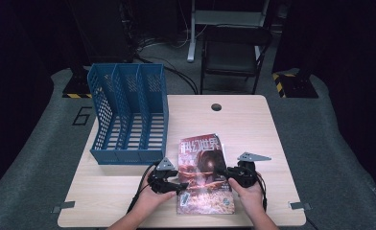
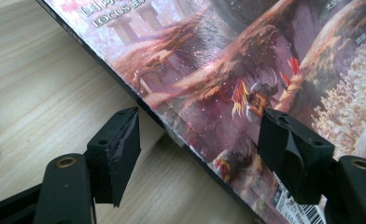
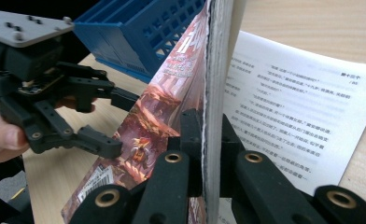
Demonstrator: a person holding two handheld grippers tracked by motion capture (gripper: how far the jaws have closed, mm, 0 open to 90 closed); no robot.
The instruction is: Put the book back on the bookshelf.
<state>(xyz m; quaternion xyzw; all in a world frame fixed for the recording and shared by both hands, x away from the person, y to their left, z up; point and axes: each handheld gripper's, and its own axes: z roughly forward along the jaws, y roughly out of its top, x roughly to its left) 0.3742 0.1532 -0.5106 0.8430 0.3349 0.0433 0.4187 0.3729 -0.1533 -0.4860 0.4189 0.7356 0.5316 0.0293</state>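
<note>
right claw (image 3: 204,140) clamping magazine (image 3: 158,112), left claw (image 2: 200,144) open

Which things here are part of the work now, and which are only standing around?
Part of the work:
- magazine, its front pages lifted
- right tool, shut on those pages
- left tool, open over the magazine's spine edge
- blue file rack, likely the goal

Standing around:
- black chair behind the table
- table, only the support

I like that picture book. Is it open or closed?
Partly open. The right tongs pinch a bunch of the magazine's pages and lift them, baring a printed page underneath.
</note>
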